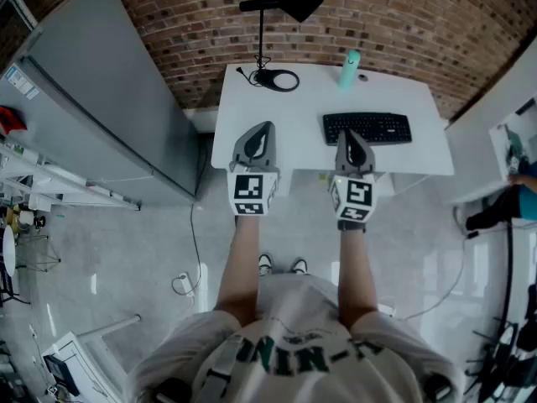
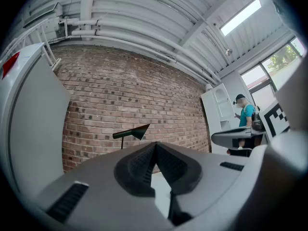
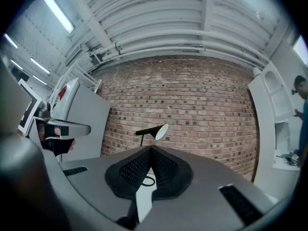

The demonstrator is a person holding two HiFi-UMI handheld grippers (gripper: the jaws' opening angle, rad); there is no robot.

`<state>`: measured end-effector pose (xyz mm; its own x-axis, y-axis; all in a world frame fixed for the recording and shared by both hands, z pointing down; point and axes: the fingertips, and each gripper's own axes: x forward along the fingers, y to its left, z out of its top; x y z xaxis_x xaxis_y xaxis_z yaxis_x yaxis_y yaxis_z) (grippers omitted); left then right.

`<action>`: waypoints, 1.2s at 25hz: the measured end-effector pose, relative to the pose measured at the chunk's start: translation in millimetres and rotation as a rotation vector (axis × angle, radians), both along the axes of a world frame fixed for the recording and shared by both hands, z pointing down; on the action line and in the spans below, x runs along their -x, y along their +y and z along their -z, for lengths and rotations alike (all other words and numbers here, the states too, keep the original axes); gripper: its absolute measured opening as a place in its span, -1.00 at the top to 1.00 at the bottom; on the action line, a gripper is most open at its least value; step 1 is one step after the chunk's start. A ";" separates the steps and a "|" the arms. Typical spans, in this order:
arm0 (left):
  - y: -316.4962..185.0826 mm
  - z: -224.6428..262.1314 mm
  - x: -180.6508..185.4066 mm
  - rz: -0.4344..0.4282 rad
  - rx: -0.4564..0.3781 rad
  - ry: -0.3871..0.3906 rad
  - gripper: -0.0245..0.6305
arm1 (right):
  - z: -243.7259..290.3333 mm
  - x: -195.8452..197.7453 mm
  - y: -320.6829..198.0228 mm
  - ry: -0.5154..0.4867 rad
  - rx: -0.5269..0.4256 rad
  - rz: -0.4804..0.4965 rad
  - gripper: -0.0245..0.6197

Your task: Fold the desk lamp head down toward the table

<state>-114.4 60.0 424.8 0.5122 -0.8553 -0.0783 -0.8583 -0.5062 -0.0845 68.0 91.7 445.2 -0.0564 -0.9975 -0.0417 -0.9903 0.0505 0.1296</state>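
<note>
Left gripper (image 1: 263, 128) and right gripper (image 1: 348, 133) both pinched closed, empty, over the table's (image 1: 294, 107) near edge. Desk lamp (image 1: 281, 5) stands far-left.

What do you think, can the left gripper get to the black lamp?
Probably yes: only bare table lies between the left gripper and the lamp, and the keyboard sits off to the right.
</note>
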 end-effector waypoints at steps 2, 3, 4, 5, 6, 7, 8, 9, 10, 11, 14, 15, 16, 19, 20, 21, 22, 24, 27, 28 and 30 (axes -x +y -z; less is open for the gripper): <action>0.5 2.0 -7.6 -0.003 -0.004 -0.001 0.93 | 2.9 -3.0 -1.2 -0.001 -0.008 0.006 0.91; 0.8 2.6 -11.4 -0.003 -0.004 -0.001 0.93 | 3.7 -5.1 -1.4 -0.003 -0.009 0.009 0.91; 1.2 2.8 -15.2 -0.003 -0.002 -0.001 0.93 | 4.9 -7.3 -1.4 -0.004 -0.012 0.013 0.91; 1.5 2.8 -19.0 -0.001 0.000 -0.001 0.93 | 6.2 -9.7 -1.2 -0.004 -0.015 0.018 0.91; 1.8 2.7 -22.8 0.001 0.002 -0.001 0.93 | 7.1 -12.8 -1.1 -0.004 -0.017 0.022 0.91; 1.9 2.6 -26.8 0.003 0.004 -0.003 0.93 | 7.4 -16.4 -1.1 -0.004 -0.017 0.025 0.91; 2.3 2.4 -31.1 0.004 0.005 -0.005 0.93 | 7.1 -20.5 -1.0 -0.006 -0.016 0.026 0.91; 2.9 2.1 -35.7 0.003 0.006 -0.007 0.93 | 6.6 -24.8 -0.5 -0.009 -0.015 0.027 0.91; 3.8 2.1 -40.4 0.002 0.007 -0.009 0.93 | 5.7 -29.1 0.4 -0.012 -0.012 0.029 0.91; 4.7 2.5 -44.9 0.001 0.007 -0.011 0.93 | 4.9 -33.4 1.5 -0.016 -0.009 0.030 0.91; 5.3 4.7 -54.8 0.011 0.017 -0.014 0.93 | 6.0 -42.7 3.5 -0.031 -0.002 0.047 0.91; 5.5 4.5 -58.0 0.017 0.023 -0.013 0.93 | 6.4 -45.3 4.0 -0.041 0.001 0.057 0.91; 6.2 3.2 -61.7 0.021 0.030 -0.013 0.93 | 5.5 -48.7 4.9 -0.053 0.006 0.065 0.91; 11.2 -5.3 -72.8 0.018 0.056 -0.021 0.93 | 0.7 -60.6 9.2 -0.103 0.028 0.073 0.91; 11.8 -8.5 -74.8 0.015 0.067 -0.025 0.93 | -0.7 -62.6 9.3 -0.120 0.036 0.076 0.91; 10.9 -11.4 -75.3 0.015 0.078 -0.027 0.93 | -1.4 -62.9 7.8 -0.135 0.043 0.082 0.91; 8.9 -14.2 -74.7 0.015 0.090 -0.026 0.93 | -1.4 -61.6 5.3 -0.143 0.046 0.089 0.91; 3.4 -19.0 -74.1 0.016 0.108 -0.022 0.93 | -2.0 -58.9 -0.5 -0.147 0.049 0.098 0.91; -8.9 -22.4 -78.5 0.009 0.100 -0.019 0.93 | -10.2 -60.9 -13.3 -0.152 0.051 0.087 0.91; -15.2 -24.5 -79.8 0.007 0.100 -0.020 0.93 | -14.1 -61.2 -19.5 -0.155 0.054 0.086 0.91; -31.7 -29.2 -81.5 0.002 0.103 -0.019 0.93 | -20.4 -60.7 -34.8 -0.152 0.062 0.087 0.91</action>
<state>-32.9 28.4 454.0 0.5112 -0.8592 0.0200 -0.8579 -0.5115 -0.0485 128.8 56.8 465.6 -0.1404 -0.9901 0.0048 -0.9898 0.1402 -0.0270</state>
